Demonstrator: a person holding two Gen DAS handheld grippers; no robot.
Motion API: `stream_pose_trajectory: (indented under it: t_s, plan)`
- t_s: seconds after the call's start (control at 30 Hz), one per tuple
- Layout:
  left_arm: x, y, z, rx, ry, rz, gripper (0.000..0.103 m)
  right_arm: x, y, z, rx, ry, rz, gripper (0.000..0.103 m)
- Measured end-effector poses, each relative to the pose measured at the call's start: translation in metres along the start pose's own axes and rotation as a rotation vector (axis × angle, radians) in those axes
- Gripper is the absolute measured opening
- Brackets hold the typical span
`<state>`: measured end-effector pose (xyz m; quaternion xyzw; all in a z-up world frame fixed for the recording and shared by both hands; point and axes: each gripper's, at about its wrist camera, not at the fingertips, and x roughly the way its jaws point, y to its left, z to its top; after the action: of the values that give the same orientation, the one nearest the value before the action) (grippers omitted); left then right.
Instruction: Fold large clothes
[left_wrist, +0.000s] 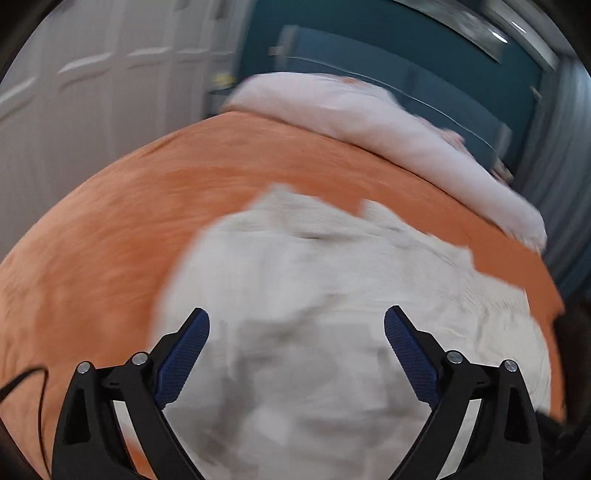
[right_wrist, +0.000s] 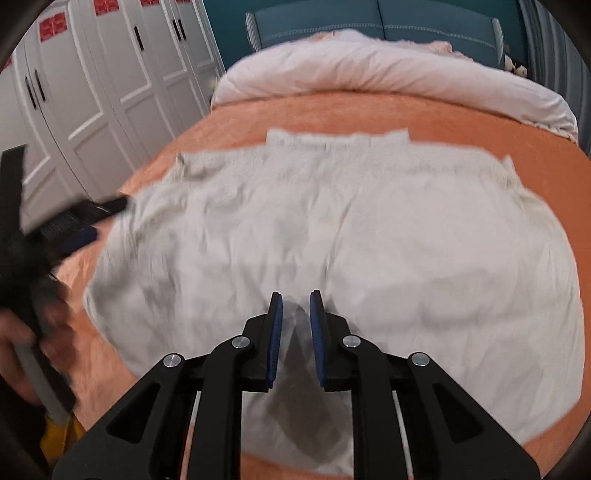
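Note:
A large pale grey-white garment (right_wrist: 332, 229) lies spread on the orange bedcover (right_wrist: 369, 110); it also shows in the left wrist view (left_wrist: 314, 295), blurred by motion. My left gripper (left_wrist: 295, 325) is open wide and empty, hovering over the garment's left part; it also shows at the left in the right wrist view (right_wrist: 81, 221). My right gripper (right_wrist: 295, 299) hangs above the garment's near middle, jaws nearly closed with a narrow gap, holding nothing, its shadow on the cloth.
A rolled pale pink duvet (right_wrist: 388, 74) lies across the bed's far end before a blue headboard (right_wrist: 369, 18). White wardrobe doors (right_wrist: 92, 92) stand to the left. The orange bedcover (left_wrist: 110, 221) surrounds the garment.

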<state>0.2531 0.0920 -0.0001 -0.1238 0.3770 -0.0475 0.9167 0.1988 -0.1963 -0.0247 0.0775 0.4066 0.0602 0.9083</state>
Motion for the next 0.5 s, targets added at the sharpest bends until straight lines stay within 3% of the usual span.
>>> stream_pose_trajectory:
  t_s: [0.13,0.23,0.4,0.5]
  plan:
    - [0.011,0.068,-0.002,-0.185,0.075,0.047,0.095,0.016,0.001,-0.005,0.017,0.045,-0.019,0.015]
    - [0.025,0.093,-0.005,-0.258,0.117,0.020,0.095,0.029,0.002,-0.004,0.001,0.086,-0.030,0.015]
    - [0.065,0.081,-0.014,-0.251,0.227,-0.104,0.095,0.048,0.008,-0.004,-0.038,0.121,-0.070,0.015]
    - [0.074,0.067,-0.016,-0.218,0.222,-0.087,0.095,0.053,0.010,-0.005,-0.054,0.118,-0.093,0.014]
